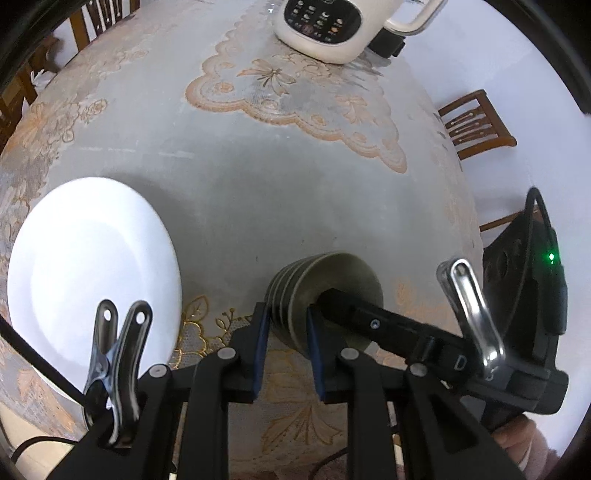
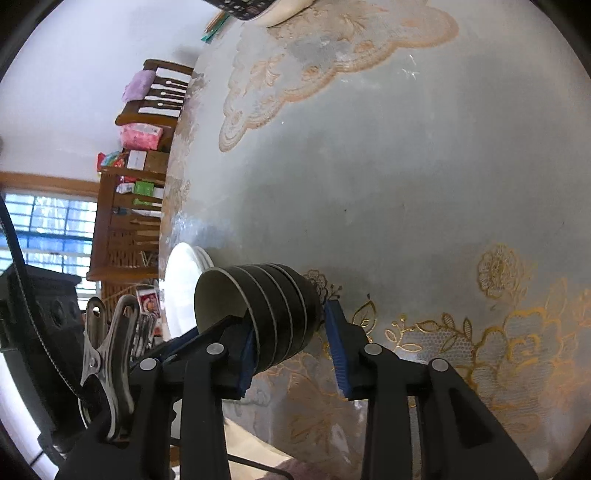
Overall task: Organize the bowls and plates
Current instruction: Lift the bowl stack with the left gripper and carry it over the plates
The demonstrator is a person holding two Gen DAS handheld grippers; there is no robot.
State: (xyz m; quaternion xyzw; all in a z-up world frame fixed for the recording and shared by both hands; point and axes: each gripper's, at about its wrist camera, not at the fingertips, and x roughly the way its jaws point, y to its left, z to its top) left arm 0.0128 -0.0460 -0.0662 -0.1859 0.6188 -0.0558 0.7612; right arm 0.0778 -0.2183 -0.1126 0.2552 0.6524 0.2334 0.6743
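At the near edge of the table, at about six o'clock in both wrist views, sits my stack of dark grey nested bowls, tipped on its side with the ribbed rims showing as bands. My left gripper points forward and slightly down over the cloth, and its blue pads bracket the stack: one pad lies on the outer ribs, the other presses at the rim of the innermost bowl, so I am clamped on the stack's wall. My right gripper comes in from the three o'clock side in the left view, where one black finger of it reaches into the mouth of the bowls. In its own view, its left pad is against the ribbed wall, while the other pad stands just clear at the stack's base; its jaws are parted around the bowls rather than squeezed on them.

Nothing shows inside the innermost bowl except that finger.

At nine o'clock from the bowls lies a round white ceramic plate, flat and bare, near the bowls but not touching.

Both rest on the pale grey tablecloth with peach lace flowers. At twelve o'clock, well apart, stands a cream electric cooker with a black control panel. Brown wooden chairs stand around the table.
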